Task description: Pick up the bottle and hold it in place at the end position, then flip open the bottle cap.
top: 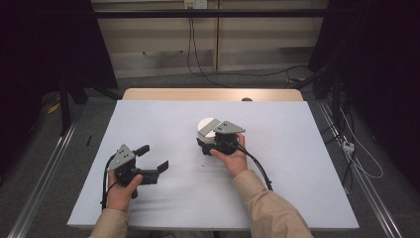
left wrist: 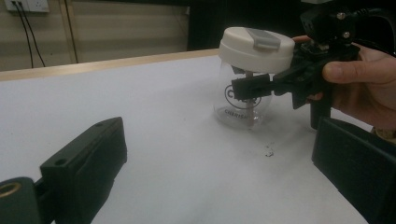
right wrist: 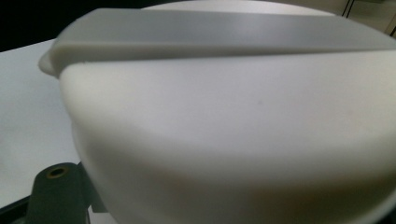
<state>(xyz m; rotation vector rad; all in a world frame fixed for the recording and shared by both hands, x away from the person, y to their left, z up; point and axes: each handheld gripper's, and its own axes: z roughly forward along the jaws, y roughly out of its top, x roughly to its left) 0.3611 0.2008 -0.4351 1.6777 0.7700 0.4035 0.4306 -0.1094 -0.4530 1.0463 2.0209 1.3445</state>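
Cup (left wrist: 243, 100), clear with white lid (left wrist: 256, 45), upright mid-table; right gripper (left wrist: 254, 86) jaws closed around its body just under lid. Left gripper (top: 153, 157) wide open, holding nothing, well apart to its left. White table (top: 297, 148), wooden far edge, cables behind.

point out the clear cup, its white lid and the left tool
clear cup (left wrist: 243, 105), left gripper view, on its printed glass wall.
white lid (left wrist: 250, 51), left gripper view, on its side rim.
left tool (top: 151, 157), high view, midway between its open jaws.
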